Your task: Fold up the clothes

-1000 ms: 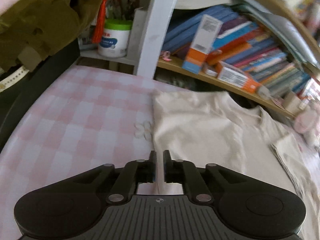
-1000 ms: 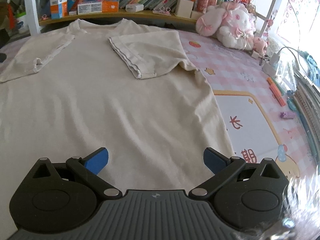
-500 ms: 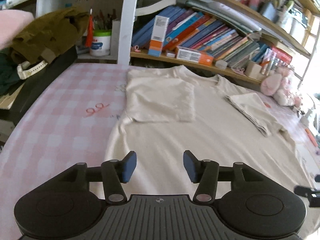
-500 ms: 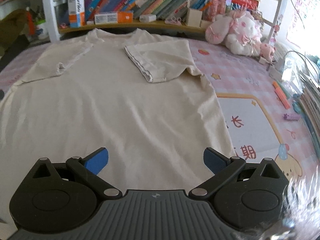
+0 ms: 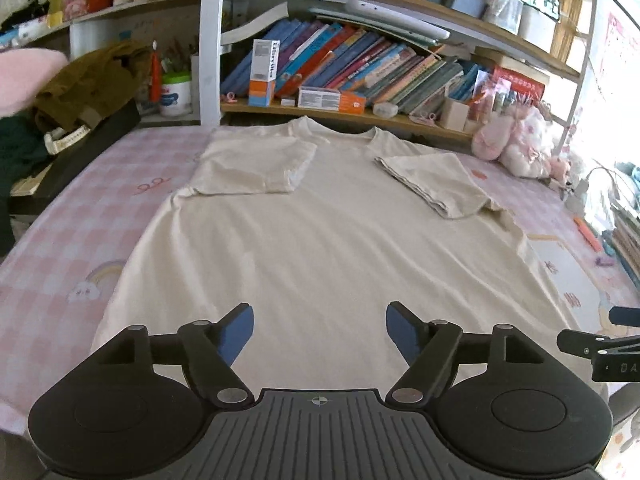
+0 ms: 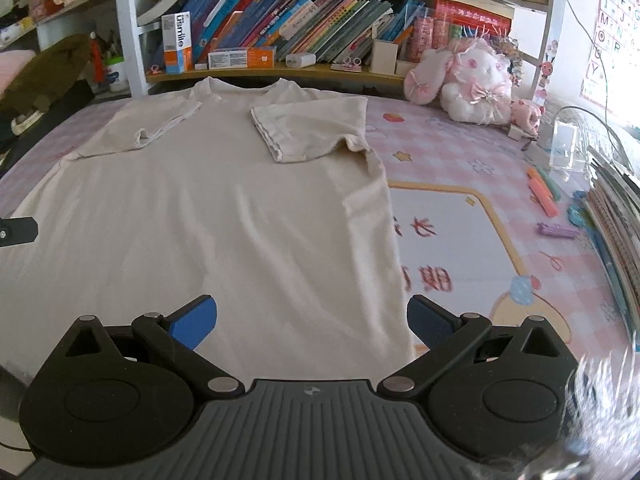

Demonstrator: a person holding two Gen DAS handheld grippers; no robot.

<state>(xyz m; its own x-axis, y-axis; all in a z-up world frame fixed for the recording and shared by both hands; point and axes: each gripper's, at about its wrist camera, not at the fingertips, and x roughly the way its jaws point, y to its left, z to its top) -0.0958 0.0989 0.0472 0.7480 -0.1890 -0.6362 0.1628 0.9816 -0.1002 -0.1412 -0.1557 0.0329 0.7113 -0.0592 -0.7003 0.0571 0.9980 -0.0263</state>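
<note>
Left wrist view: the left tool (image 5: 320, 330) hovers above the lower part of a cream T-shirt (image 5: 320, 240); its jaws are opening, already fairly wide, with nothing between the blue pads (image 5: 236, 334). The T-shirt lies flat on a pink checked bench (image 5: 80, 220), collar toward the bookshelf (image 5: 360, 76). Both sleeves are folded inward onto the body: the left sleeve (image 5: 252, 168) lies neat and square, the right sleeve (image 5: 432, 182) lies at an angle. A brown garment (image 5: 88, 84) sits at the far left, and pink plush toys (image 5: 516, 144) rest near the shelf on the right. Part of the right tool (image 5: 600, 346) shows at the right edge. Right wrist view: the right tool (image 6: 312, 320) stands wide, empty, over the hem region near the T-shirt (image 6: 224, 220) side edge. The right pad (image 6: 430, 322) lies just past that edge, above the bench (image 6: 460, 152) and its cream printed panel (image 6: 440, 232). Highlighter pens (image 6: 542, 196) lie well apart, to the right.
</note>
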